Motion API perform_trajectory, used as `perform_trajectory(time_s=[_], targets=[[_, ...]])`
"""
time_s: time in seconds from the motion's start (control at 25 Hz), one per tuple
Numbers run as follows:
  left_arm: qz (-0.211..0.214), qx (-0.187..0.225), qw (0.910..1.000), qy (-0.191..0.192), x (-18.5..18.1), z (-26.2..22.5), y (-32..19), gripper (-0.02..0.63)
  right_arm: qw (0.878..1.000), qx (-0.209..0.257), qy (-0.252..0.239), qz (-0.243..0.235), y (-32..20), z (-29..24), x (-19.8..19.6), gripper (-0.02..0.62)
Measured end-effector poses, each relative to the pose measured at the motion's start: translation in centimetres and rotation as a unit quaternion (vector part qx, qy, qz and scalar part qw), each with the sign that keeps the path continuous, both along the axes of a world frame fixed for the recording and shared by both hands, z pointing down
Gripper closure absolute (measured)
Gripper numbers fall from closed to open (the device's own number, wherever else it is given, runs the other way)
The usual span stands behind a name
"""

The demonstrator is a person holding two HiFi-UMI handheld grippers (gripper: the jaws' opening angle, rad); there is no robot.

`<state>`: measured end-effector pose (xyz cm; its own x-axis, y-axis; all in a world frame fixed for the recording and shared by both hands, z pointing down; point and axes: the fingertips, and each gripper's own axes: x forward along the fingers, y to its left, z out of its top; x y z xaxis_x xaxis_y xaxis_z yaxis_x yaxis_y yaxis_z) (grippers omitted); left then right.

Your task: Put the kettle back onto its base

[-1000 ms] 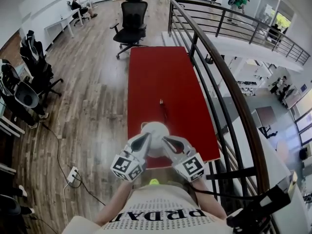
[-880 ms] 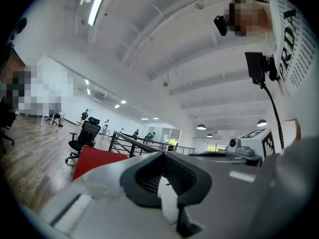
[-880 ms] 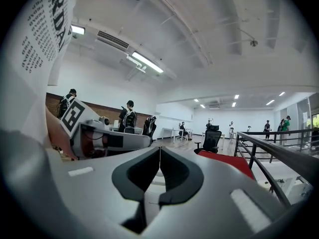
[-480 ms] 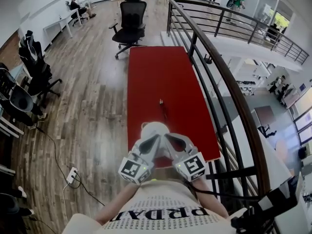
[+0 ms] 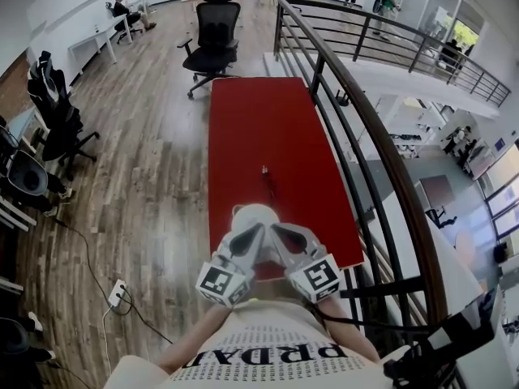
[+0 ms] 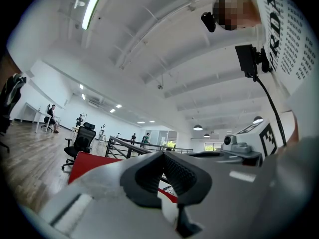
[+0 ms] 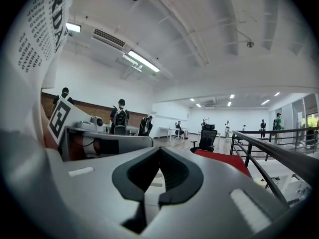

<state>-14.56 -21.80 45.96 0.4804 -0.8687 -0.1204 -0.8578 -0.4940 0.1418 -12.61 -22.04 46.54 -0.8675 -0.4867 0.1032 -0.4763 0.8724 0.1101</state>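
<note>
Nearest is the person's printed white shirt (image 5: pixel 268 355). Just beyond it, both grippers reach forward side by side over the near edge of the red desk (image 5: pixel 259 128).

The left gripper (image 5: pixel 256 232) has its claw narrow. Its own view shows the two dark pads meeting at their tips with nothing between them. The right gripper (image 5: pixel 277 232) is the same, with its jaws pressed together and empty. The two sets of tips lie close to each other, angled inward.

The white kettle (image 5: pixel 255 215) stands right at those tips, at the near edge of the desk and about midway across it. The grippers cover part of it in the head view, so I cannot tell whether they touch it or whether a base lies under it.

Farther up the desk, near the middle, lies a small dark thing (image 5: pixel 265 170). A thin line runs from it back toward the kettle; what it is I cannot tell.

A dark railing (image 5: pixel 357 112) runs along the desk's right edge. To the left is a wood floor, with a white power strip (image 5: pixel 118 292) on it. Past the desk's far edge stands a black office chair (image 5: pixel 217 31).
</note>
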Motion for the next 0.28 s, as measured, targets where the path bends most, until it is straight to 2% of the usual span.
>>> perform_trajectory(time_s=[0.28], targets=[[0.007, -0.004, 1.0000, 0.005, 0.30, 0.32, -0.10, 0.611, 1.000, 0.008, 0.008, 0.007, -0.27, 0.36, 0.34, 0.587]])
